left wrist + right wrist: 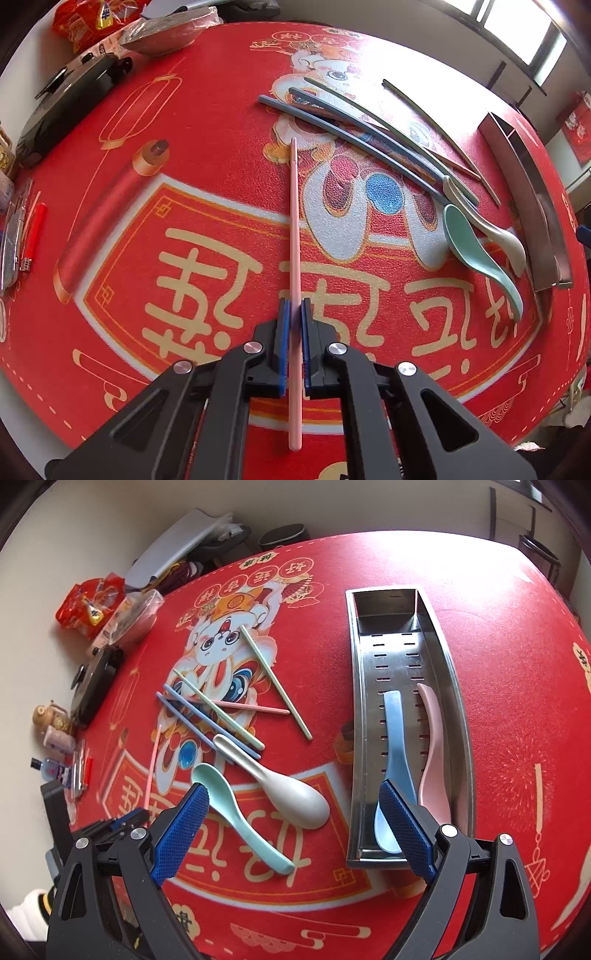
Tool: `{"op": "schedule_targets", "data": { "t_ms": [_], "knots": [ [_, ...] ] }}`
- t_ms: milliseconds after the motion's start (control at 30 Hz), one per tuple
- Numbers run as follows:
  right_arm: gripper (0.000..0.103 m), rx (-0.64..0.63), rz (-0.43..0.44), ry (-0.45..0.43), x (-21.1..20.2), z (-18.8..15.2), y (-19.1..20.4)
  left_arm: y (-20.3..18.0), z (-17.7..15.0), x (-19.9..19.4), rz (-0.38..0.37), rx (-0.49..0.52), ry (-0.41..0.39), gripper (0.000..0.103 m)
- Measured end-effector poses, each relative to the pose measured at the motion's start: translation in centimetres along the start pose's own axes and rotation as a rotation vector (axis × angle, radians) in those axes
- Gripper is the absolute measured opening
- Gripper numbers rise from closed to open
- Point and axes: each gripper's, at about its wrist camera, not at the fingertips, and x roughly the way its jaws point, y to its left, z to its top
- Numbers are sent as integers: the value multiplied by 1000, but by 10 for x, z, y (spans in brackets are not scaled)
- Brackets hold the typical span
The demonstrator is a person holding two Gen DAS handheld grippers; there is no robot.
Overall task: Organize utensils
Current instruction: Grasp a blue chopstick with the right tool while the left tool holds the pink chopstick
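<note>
My left gripper (294, 308) is shut on a pink chopstick (293, 221), which lies lengthwise between the blue pads on the red mat. To the right lie blue chopsticks (351, 136), a mint spoon (476, 251) and a white spoon (495, 230). My right gripper (293, 794) hangs open above the mint spoon (229, 812) and the white spoon (291, 794), holding nothing. A steel tray (460, 709) on the right holds a blue spoon (397, 746) and a pink spoon (432, 738). Several pastel chopsticks (221, 709) lie crossed behind the spoons.
A black lidded pan (62, 107), a red snack bag (85, 22) and a red lighter (35, 236) line the table's left side. Small bottles (51, 768) and a grey case (177, 542) stand along the far left edge. The mat (517, 646) runs on to the right of the tray.
</note>
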Motion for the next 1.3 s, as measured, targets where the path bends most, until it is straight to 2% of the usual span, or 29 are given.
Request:
{"op": "schedule_targets", "data": {
  "t_ms": [200,233,267,400,567,833,1100,1300],
  "knots": [
    [90,-61,2,19,13,6,17,28,8,-19,-38,-63,-47,6],
    [87,-79,4,24,17,8,22,33,10,-22,-46,-77,-51,6],
    [71,-98,10,32,21,10,28,38,12,-26,-57,-93,-58,6],
    [62,-218,22,74,46,23,63,58,19,-36,-106,-146,-81,6],
    [38,-435,23,103,83,38,120,73,26,-37,-151,-177,-88,6],
    [32,-586,18,176,146,50,178,92,30,-31,-202,-183,-82,6],
    [25,-600,-36,202,176,54,190,106,31,-29,-217,-201,-87,6],
    [11,-604,-65,193,179,55,193,110,31,-29,-217,-210,-91,6]
  ]
}}
